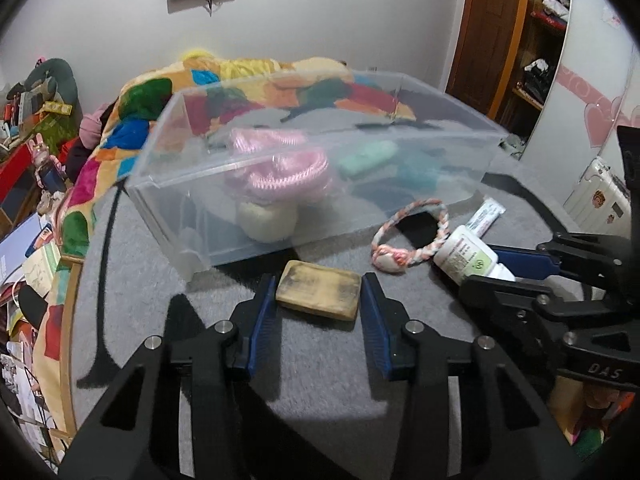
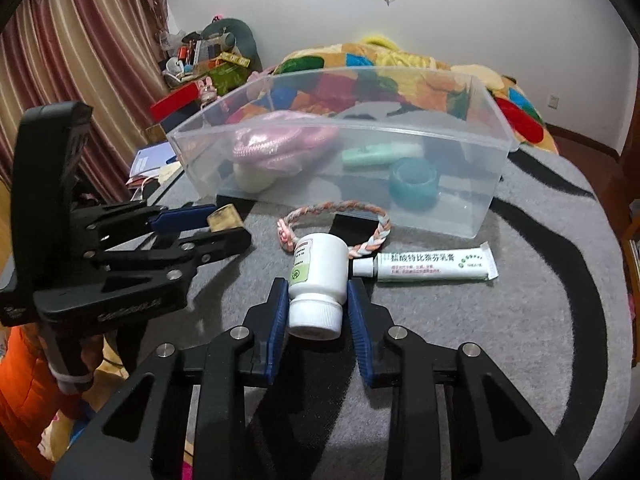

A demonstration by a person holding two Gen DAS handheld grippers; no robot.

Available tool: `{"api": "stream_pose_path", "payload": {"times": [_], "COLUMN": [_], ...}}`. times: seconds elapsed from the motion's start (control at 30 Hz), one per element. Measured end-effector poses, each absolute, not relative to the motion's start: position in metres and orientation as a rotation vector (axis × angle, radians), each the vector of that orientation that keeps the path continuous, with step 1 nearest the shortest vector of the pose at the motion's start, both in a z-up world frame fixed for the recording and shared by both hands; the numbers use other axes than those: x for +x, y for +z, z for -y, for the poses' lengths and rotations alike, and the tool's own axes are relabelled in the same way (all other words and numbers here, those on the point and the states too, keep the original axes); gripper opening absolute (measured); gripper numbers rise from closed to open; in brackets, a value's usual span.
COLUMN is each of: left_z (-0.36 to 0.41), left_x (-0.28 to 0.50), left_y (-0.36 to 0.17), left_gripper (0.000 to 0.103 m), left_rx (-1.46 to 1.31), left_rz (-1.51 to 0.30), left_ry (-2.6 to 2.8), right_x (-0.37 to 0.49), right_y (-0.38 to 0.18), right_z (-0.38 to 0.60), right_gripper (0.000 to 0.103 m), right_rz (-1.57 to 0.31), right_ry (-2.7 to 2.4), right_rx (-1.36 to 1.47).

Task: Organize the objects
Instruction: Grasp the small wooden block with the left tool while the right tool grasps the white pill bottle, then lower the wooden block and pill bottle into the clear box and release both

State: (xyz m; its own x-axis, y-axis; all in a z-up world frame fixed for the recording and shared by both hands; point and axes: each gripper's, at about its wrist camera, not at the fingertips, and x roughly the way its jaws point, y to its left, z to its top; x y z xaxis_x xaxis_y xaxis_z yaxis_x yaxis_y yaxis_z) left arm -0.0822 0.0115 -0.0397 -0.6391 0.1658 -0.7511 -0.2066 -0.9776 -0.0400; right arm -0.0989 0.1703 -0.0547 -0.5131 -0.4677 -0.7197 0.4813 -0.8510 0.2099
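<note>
A clear plastic bin (image 1: 192,184) (image 2: 492,152) stands on the grey rug; inside lie a pink knitted item (image 1: 280,168), a cream ball (image 1: 266,220), a mint tube (image 2: 380,154) and a teal tape roll (image 2: 414,182). My left gripper (image 1: 319,292) brackets a tan block (image 1: 318,294), its pads touching or nearly touching the sides. My right gripper (image 2: 317,300) grips a white pill bottle (image 2: 318,276) lying on its side. A braided bracelet (image 2: 340,224) and an ointment tube (image 2: 432,266) lie in front of the bin.
A colourful blanket (image 1: 140,104) is heaped behind the bin. Cluttered shelves (image 1: 24,128) and papers are at the left, a curtain (image 2: 80,60) beyond. A wooden door and wardrobe (image 1: 520,40) stand at the right.
</note>
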Motion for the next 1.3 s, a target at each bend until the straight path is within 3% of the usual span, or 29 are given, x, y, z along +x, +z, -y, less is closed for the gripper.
{"api": "stream_pose_path", "payload": {"times": [0.53, 0.97, 1.13, 1.3], "left_z": [-0.020, -0.013, -0.016, -0.014], "left_x": [-0.104, -0.156, -0.160, -0.155], "left_y": [0.027, 0.007, -0.002, 0.002], "left_gripper": [0.042, 0.042, 0.043, 0.054], "left_rx": [-0.983, -1.088, -1.130, -1.114], "left_rz": [-0.020, 0.006, 0.024, 0.035], "left_ry": [2.757, 2.775, 2.754, 2.755], "right_x": [-0.128, -0.185, -0.184, -0.178], "right_y": [0.008, -0.010, -0.014, -0.009], "right_z": [-0.186, -0.176, -0.165, -0.167], "right_gripper": [0.027, 0.027, 0.027, 0.028], "right_rz": [0.033, 0.083, -0.004, -0.032], "right_ry": [-2.522, -2.546, -2.558, -2.552], "right_rx": [0.925, 1.031, 1.020, 1.017]}}
